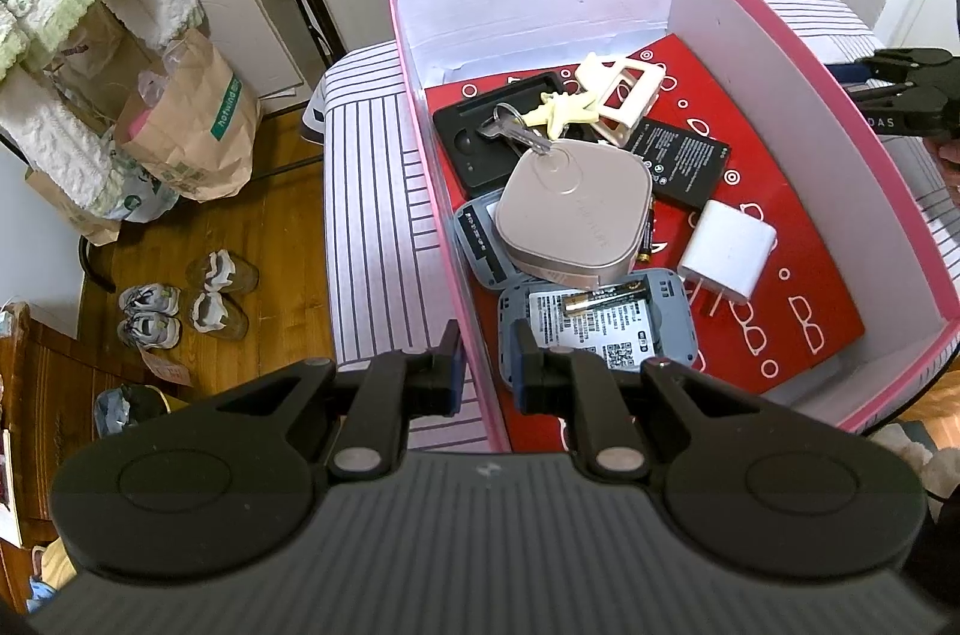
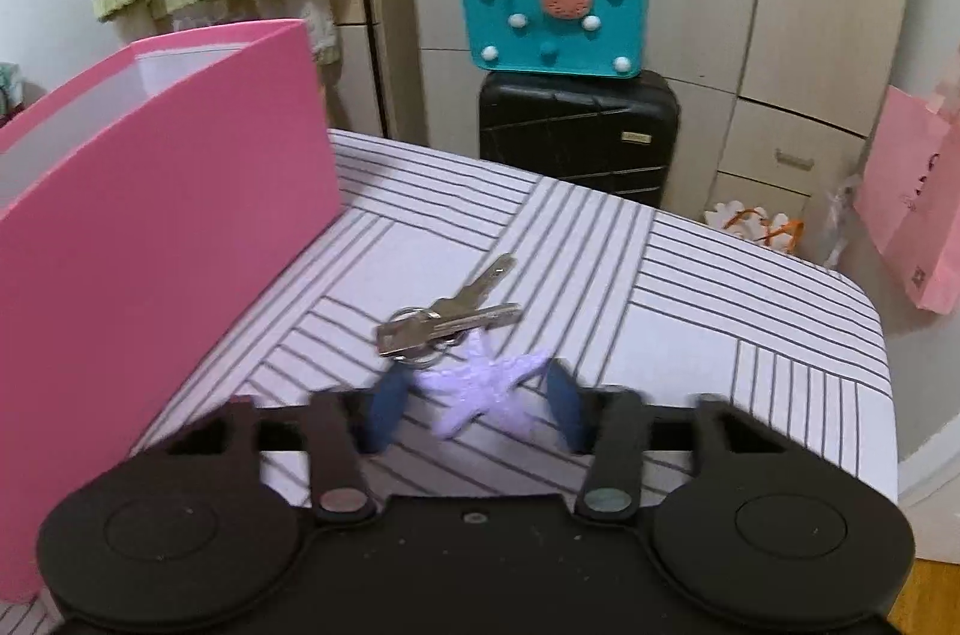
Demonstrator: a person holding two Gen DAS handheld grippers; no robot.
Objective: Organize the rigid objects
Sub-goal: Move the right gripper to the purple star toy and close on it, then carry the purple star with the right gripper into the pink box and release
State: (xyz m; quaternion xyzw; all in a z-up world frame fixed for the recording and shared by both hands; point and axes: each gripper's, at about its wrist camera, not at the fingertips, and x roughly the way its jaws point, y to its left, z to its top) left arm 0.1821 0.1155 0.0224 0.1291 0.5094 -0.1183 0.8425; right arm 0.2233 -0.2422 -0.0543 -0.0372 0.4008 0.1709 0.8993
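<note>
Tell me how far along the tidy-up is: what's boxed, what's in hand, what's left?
Mostly done: the pink box already holds a key set with a yellow star, a white charger, a black battery and other small devices. Neither gripper holds anything. The right gripper, jaws open, straddles the purple star keychain with its keys on the striped surface. Left: grasp it and box it.

Pink cardboard box (image 1: 888, 191), white inside walls, red liner card (image 1: 798, 227) with white doodles on its floor. Inside: rose-gold rounded-square tin (image 1: 573, 221), black flat battery (image 1: 681, 161) with white print, white plug cube (image 1: 726, 251), grey-blue device shell (image 1: 600, 329) with white label, cream plastic frame (image 1: 624, 95), pale yellow star key fob (image 1: 567, 110). White cloth with thin dark stripes (image 2: 690, 287) carries silver keys (image 2: 450, 317) and lilac starfish fob (image 2: 486, 389). Teal felt bag (image 2: 552, 11) with white dots, black suitcase (image 2: 576, 137).
</note>
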